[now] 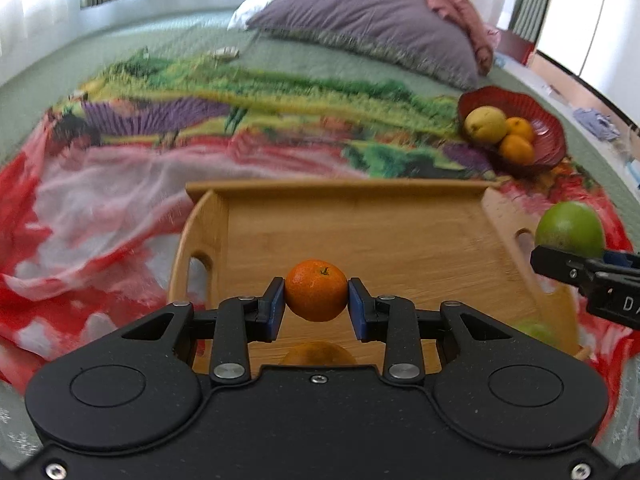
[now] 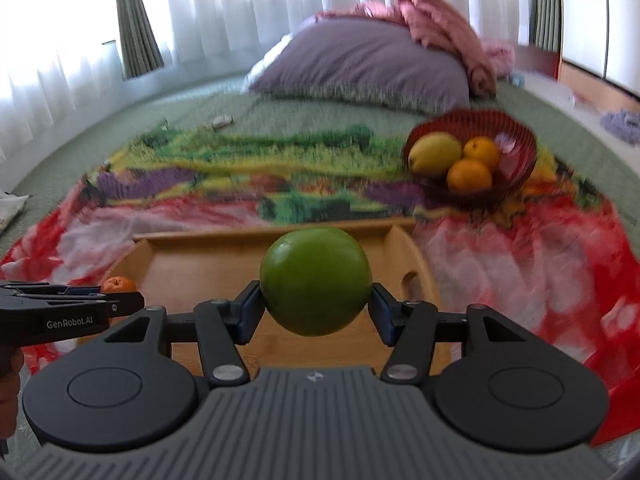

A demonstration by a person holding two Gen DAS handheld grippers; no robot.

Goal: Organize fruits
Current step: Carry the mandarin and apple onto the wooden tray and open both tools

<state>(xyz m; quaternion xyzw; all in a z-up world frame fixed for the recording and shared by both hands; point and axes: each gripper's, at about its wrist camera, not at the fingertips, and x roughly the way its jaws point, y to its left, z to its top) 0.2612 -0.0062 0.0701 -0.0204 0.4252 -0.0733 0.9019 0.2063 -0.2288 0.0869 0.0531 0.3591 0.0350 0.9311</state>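
Observation:
My left gripper (image 1: 316, 300) is shut on a small orange tangerine (image 1: 316, 290) and holds it above the wooden tray (image 1: 360, 232). My right gripper (image 2: 316, 306) is shut on a large green fruit (image 2: 315, 280), also above the tray (image 2: 192, 264); that fruit shows at the right of the left wrist view (image 1: 570, 229). A red bowl (image 1: 548, 136) beyond the tray's far right corner holds a yellow fruit (image 1: 485, 124) and two oranges (image 1: 517, 149); the bowl also shows in the right wrist view (image 2: 516, 140). Another orange fruit (image 1: 318, 354) and a green one (image 1: 538, 330) lie on the tray, mostly hidden by the grippers.
The tray sits on a colourful cloth (image 1: 120, 200) spread over a green bed cover. A purple pillow (image 1: 360, 20) and pink bedding lie at the far end. Curtains hang behind. A small object (image 1: 226, 54) lies on the cover.

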